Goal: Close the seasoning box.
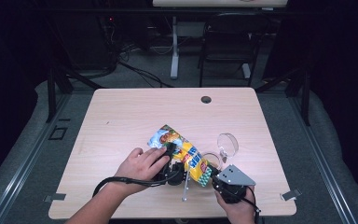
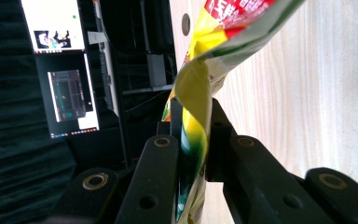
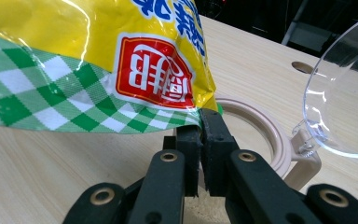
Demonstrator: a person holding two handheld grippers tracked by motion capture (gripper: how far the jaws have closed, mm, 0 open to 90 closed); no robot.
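Both grippers pinch the bag (image 1: 185, 151): left gripper (image 2: 193, 140) closed on one edge, right gripper (image 3: 200, 126) on its corner, likely to tear it beside the open jar (image 1: 216, 158).

Dark room; grey floor (image 1: 23, 154); black chair (image 1: 228, 42) behind table (image 1: 121, 116).

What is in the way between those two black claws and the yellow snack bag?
Nothing visible. Both already pinch the snack bag: the left gripper is clamped on one edge, the right gripper on its green-checked corner. The round container with its clear lid open sits just behind that corner, not between.
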